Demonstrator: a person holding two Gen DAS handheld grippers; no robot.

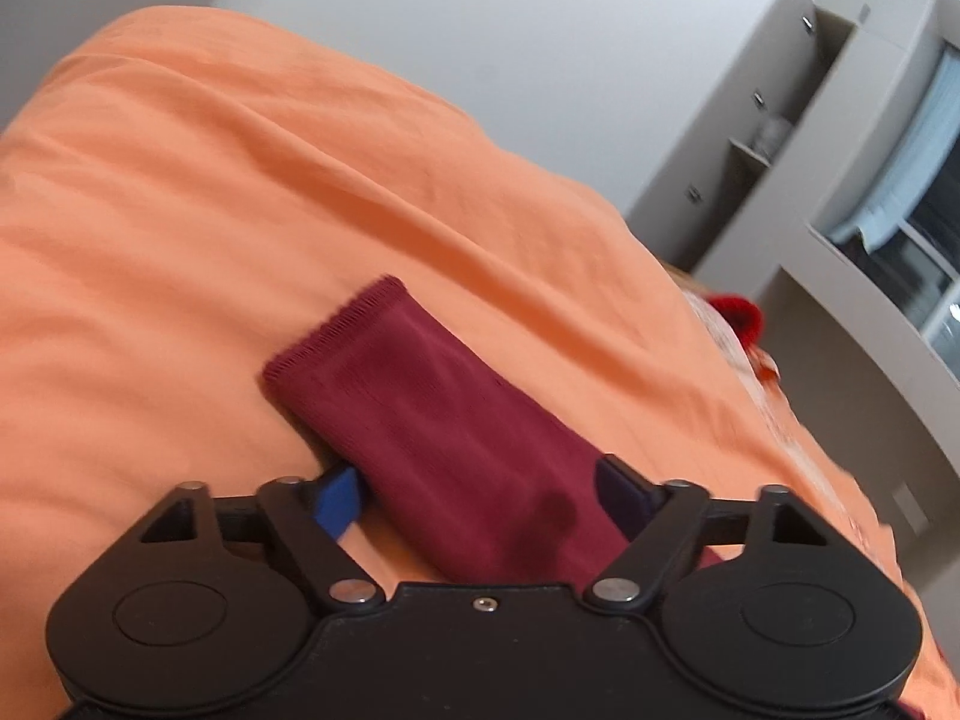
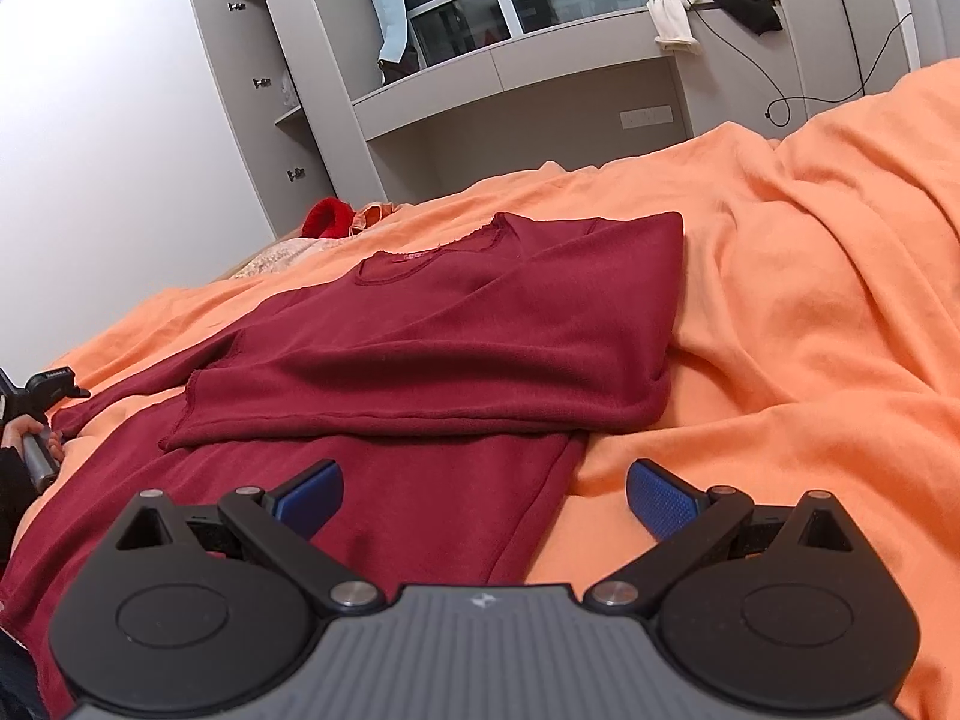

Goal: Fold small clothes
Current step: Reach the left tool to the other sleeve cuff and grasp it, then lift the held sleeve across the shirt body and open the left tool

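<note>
The left gripper (image 1: 480,495) has its jaws wide apart, the sleeve (image 1: 432,414) lying between them but not pinched; its long axis runs toward 11 o'clock, cuff far. The right gripper (image 2: 485,501) is also wide open and holds nothing. The dark red shirt (image 2: 432,336), half folded on the orange bedcover (image 2: 810,312), lies at 11 o'clock from it; the left is nearer

The sleeve (image 1: 444,438) covers most of the left gripper (image 1: 480,492) fingers, so their grip is unclear, and the shirt (image 2: 420,360) is cut at the bottom-left edge.
</note>
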